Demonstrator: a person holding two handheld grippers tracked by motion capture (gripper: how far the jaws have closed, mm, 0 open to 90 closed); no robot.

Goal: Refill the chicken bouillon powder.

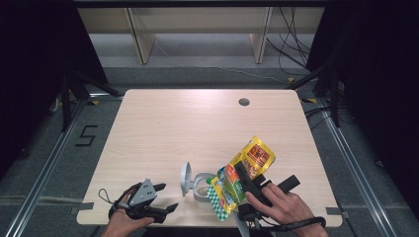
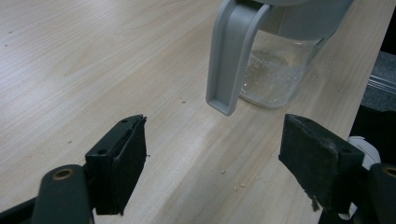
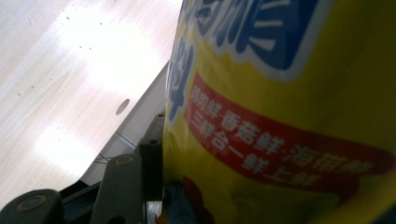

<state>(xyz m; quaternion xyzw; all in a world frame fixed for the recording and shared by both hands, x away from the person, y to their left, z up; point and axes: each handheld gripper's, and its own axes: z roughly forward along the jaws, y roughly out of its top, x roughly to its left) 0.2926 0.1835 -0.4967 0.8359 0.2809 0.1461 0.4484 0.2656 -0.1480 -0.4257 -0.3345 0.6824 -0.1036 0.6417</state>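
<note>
A yellow snack bag point(image 1: 249, 163) with red and blue print hangs tilted above the table, its green-checked lower end point(image 1: 220, 202) beside the mouth of a clear jar point(image 1: 202, 187). My right gripper point(image 1: 252, 183) is shut on the bag. In the right gripper view the bag point(image 3: 289, 112) is pressed against the left finger point(image 3: 152, 161), and it hides the other jaw. The jar's grey flip lid point(image 1: 186, 178) stands open. My left gripper point(image 1: 168, 197) rests open near the front edge, left of the jar. Its jaws point(image 2: 212, 168) stand wide apart, with the jar point(image 2: 280, 70) and lid point(image 2: 233, 56) just ahead.
The pale wood table point(image 1: 163, 128) has a round cable hole point(image 1: 243, 102) at the far right. Small crumbs point(image 2: 243, 184) lie on the wood by the jar. The table's front edge runs close behind both hands. Dark stands and cables flank the table.
</note>
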